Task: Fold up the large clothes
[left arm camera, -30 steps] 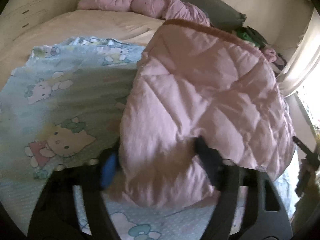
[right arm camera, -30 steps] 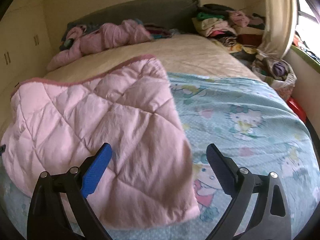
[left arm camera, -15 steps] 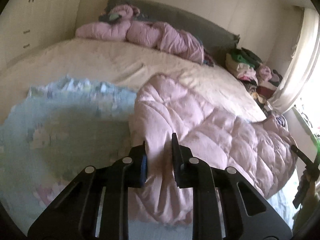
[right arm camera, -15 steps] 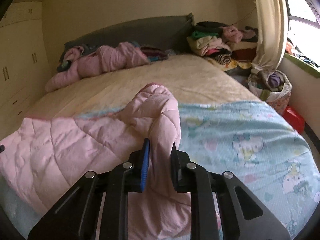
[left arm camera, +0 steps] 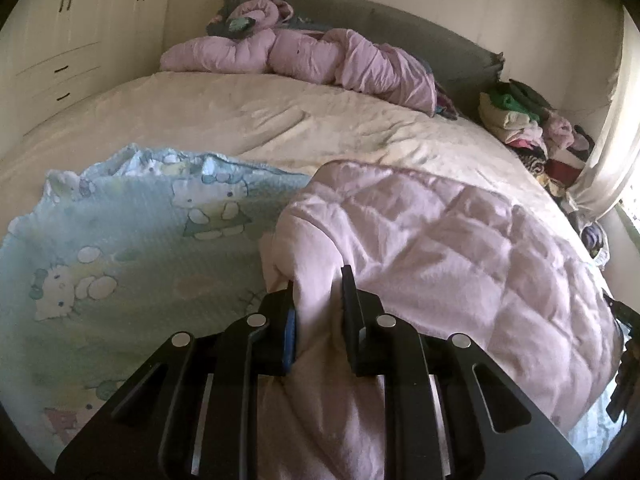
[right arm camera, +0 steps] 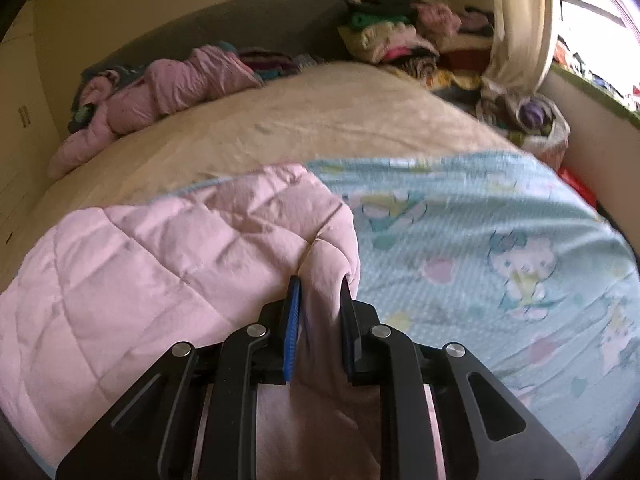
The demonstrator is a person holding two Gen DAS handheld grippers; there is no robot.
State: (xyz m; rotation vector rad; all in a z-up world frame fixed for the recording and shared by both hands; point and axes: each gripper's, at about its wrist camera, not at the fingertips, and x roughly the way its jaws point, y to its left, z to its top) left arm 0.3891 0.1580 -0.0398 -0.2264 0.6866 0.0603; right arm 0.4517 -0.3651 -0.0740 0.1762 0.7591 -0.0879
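Note:
A pink quilted blanket [left arm camera: 460,264] lies folded over on a light blue cartoon-print sheet [left arm camera: 132,256] on the bed. My left gripper [left arm camera: 318,292] is shut on its left corner, with bunched fabric between the fingers. In the right wrist view, my right gripper [right arm camera: 318,300] is shut on the blanket's [right arm camera: 160,264] right corner, and the blue sheet [right arm camera: 500,256] spreads out to the right. Both corners are held a little above the bed.
A cream bedspread [left arm camera: 280,120] covers the far half of the bed. A crumpled pink duvet [left arm camera: 304,60] lies by the grey headboard [left arm camera: 420,40]. Piled clothes [left arm camera: 528,128] and a curtain [right arm camera: 520,28] are at the right, wardrobe drawers [left arm camera: 60,60] at the left.
Both grippers were open around the blanket's near edge a second ago. They have since shut on its corners and lifted, so the blanket now bunches up towards the cameras.

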